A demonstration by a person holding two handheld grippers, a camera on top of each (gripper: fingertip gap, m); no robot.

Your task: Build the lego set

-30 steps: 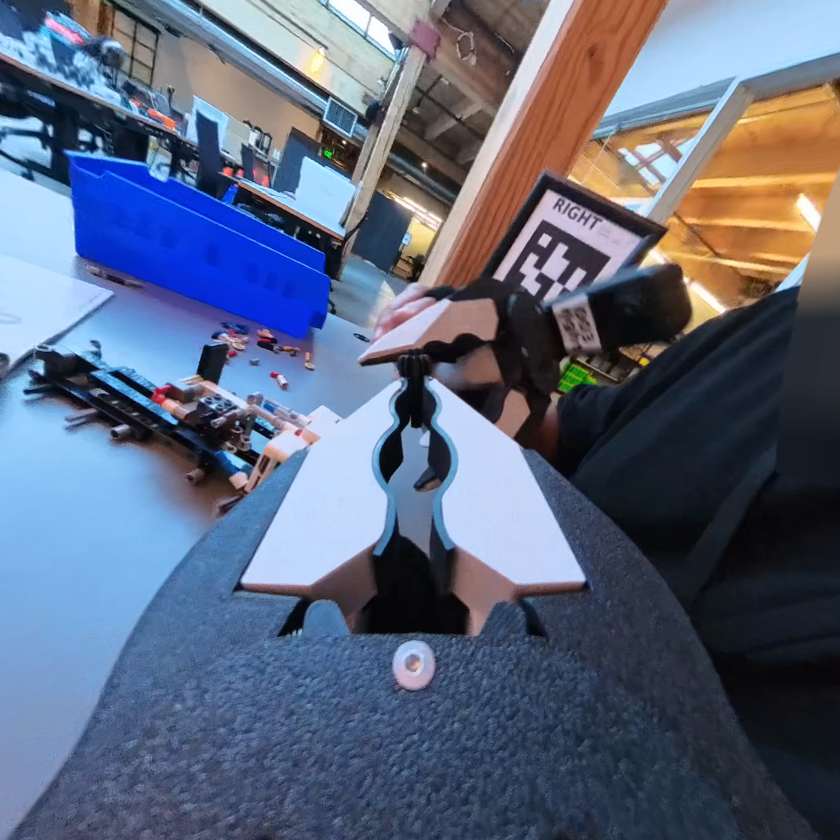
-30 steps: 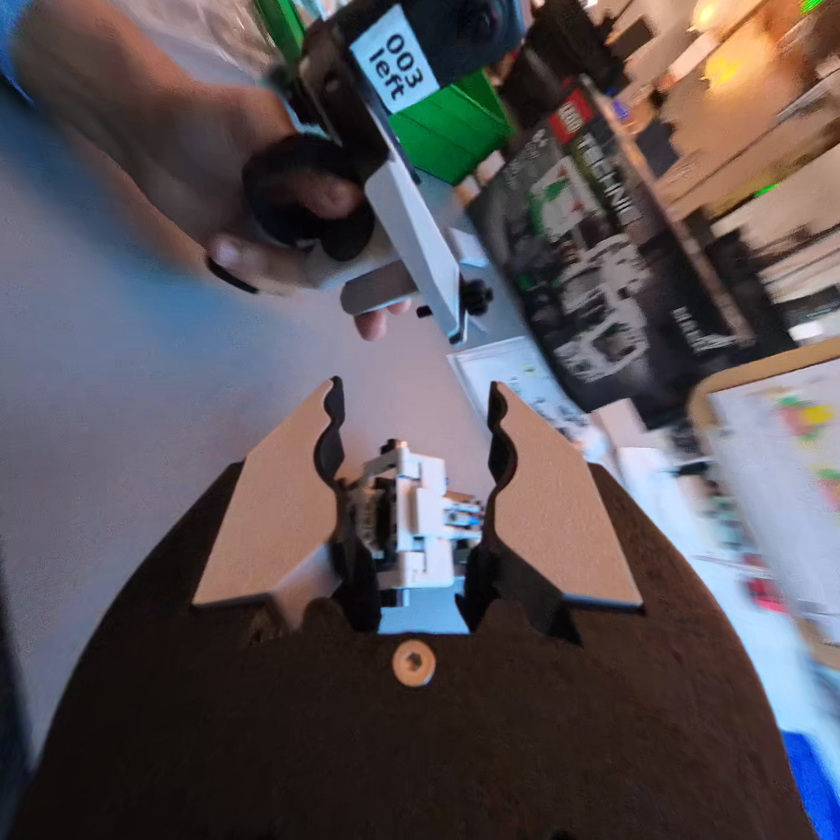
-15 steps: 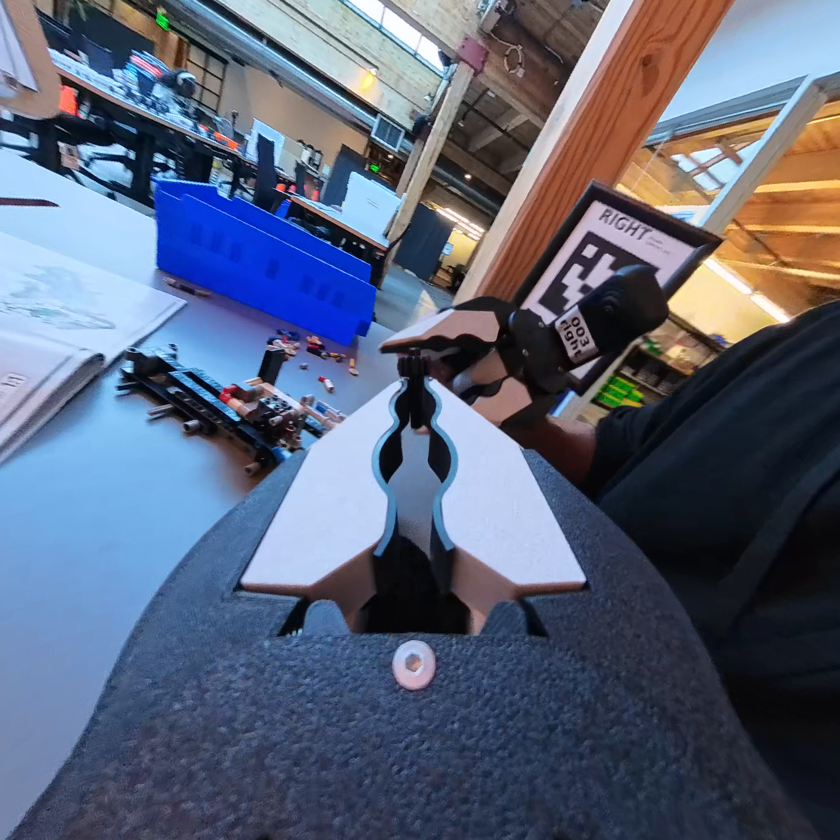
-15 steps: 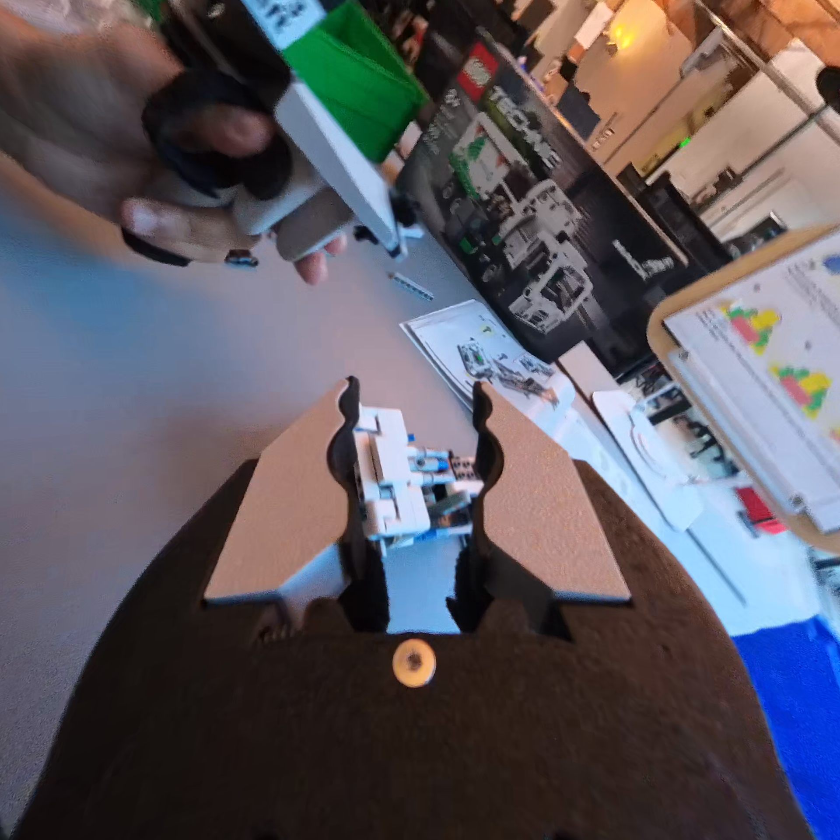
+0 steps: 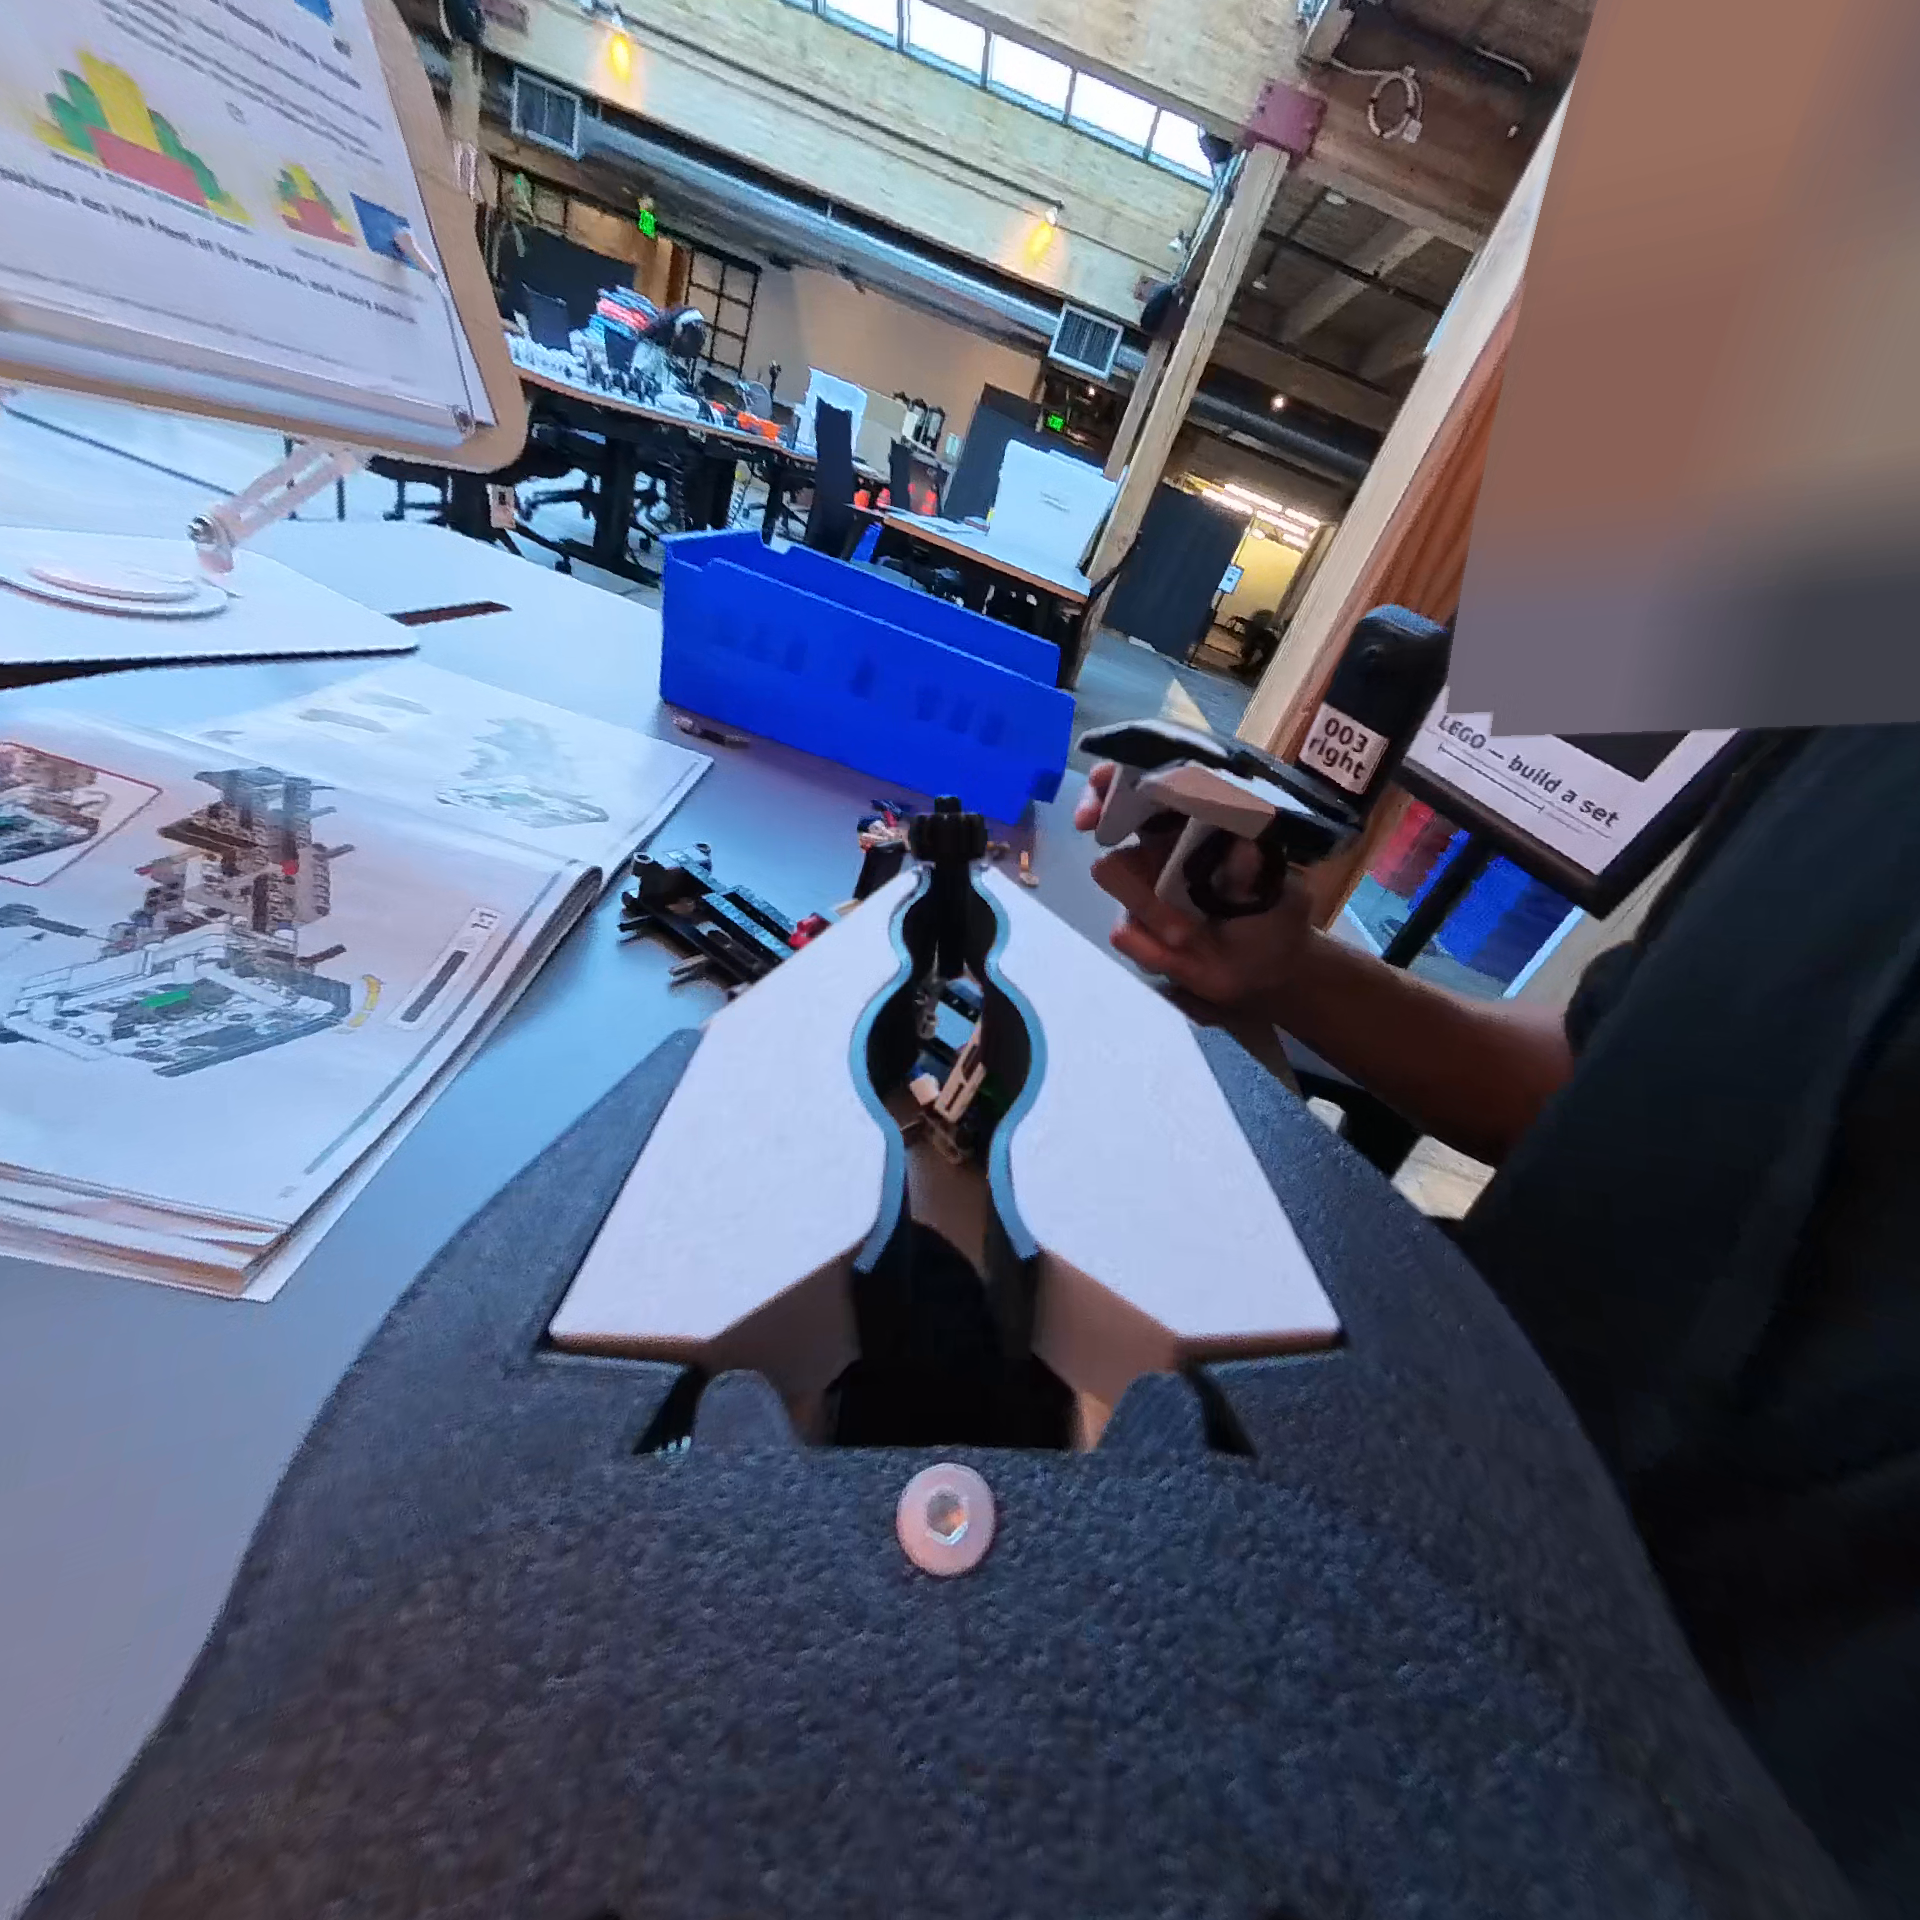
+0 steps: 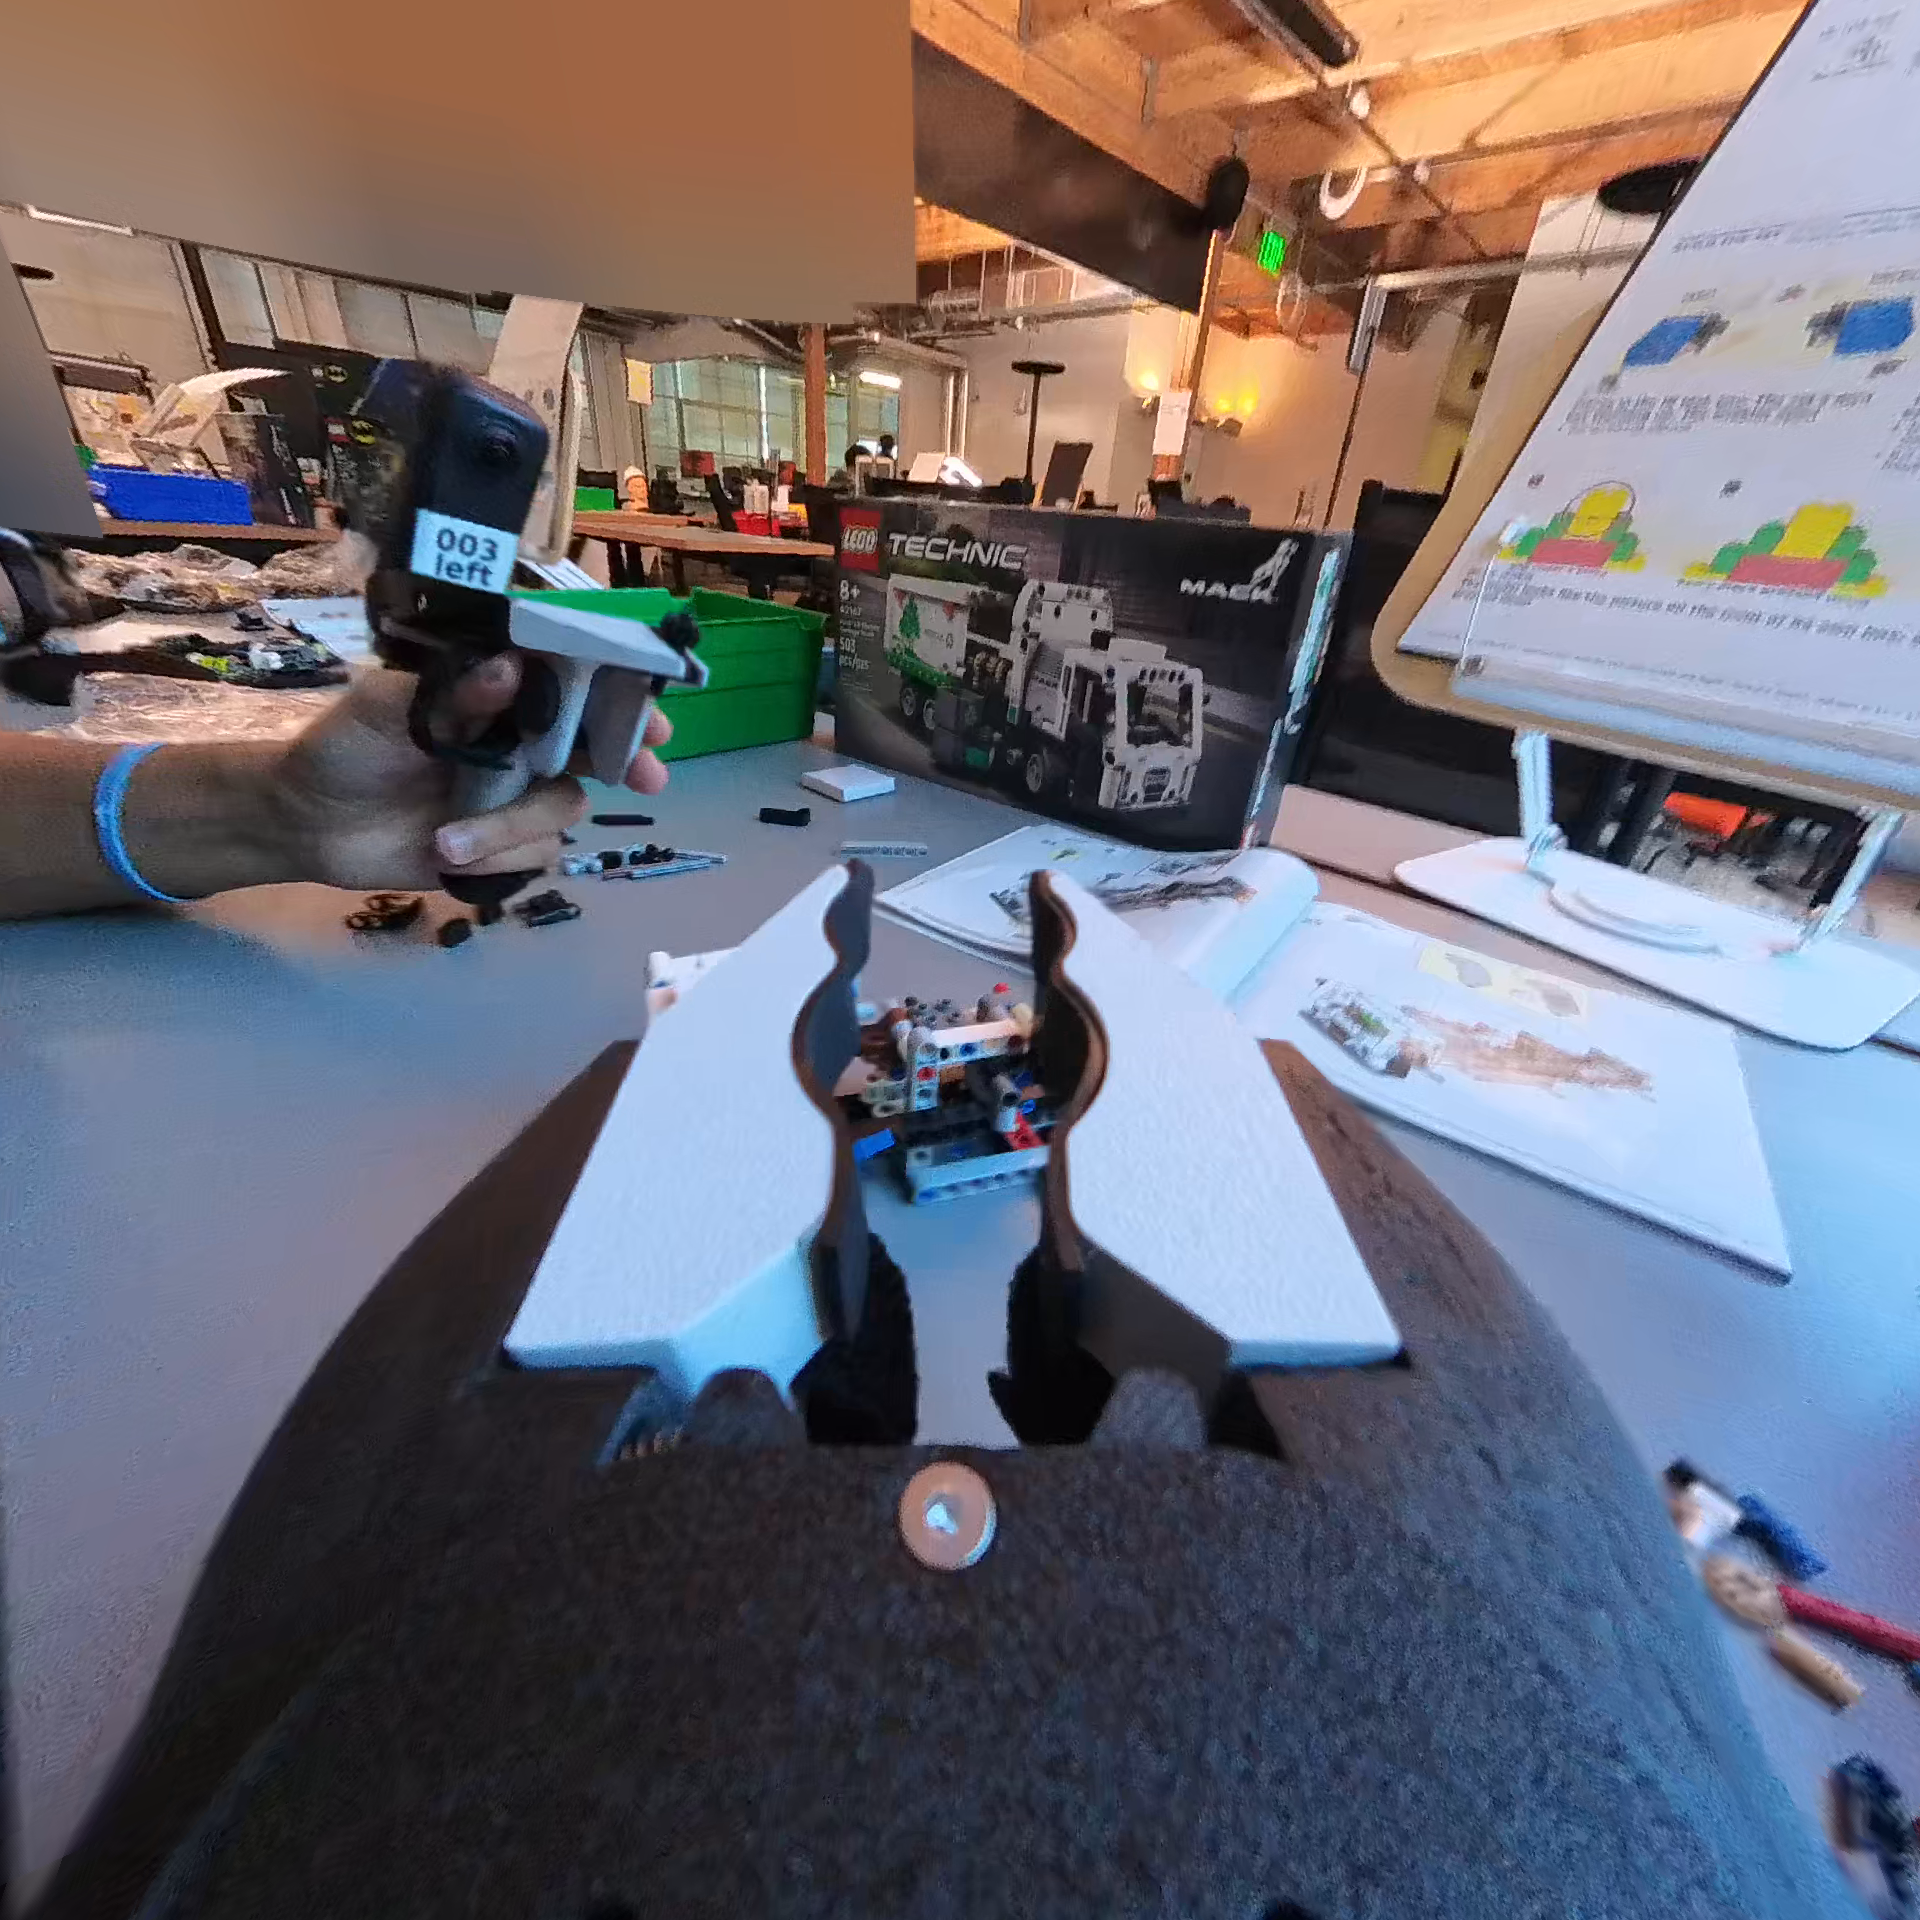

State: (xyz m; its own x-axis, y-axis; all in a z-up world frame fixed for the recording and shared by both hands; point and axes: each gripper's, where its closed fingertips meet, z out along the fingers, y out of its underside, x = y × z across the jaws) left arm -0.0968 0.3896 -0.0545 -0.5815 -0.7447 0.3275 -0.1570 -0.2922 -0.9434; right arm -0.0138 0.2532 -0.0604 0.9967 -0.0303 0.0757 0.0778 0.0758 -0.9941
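Now left hand-held gripper clamps black gear pin aloft for fitting; right hand-held gripper apart, framing chassis on bench.

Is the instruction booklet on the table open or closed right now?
Open. The instruction booklet lies flat on the grey table with two illustrated pages spread either side of its centre fold.

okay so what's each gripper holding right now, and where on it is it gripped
The left gripper pinches a small black gear piece by the stem below its toothed head. The right gripper is open, holding nothing; the partly built model sits between its fingers.
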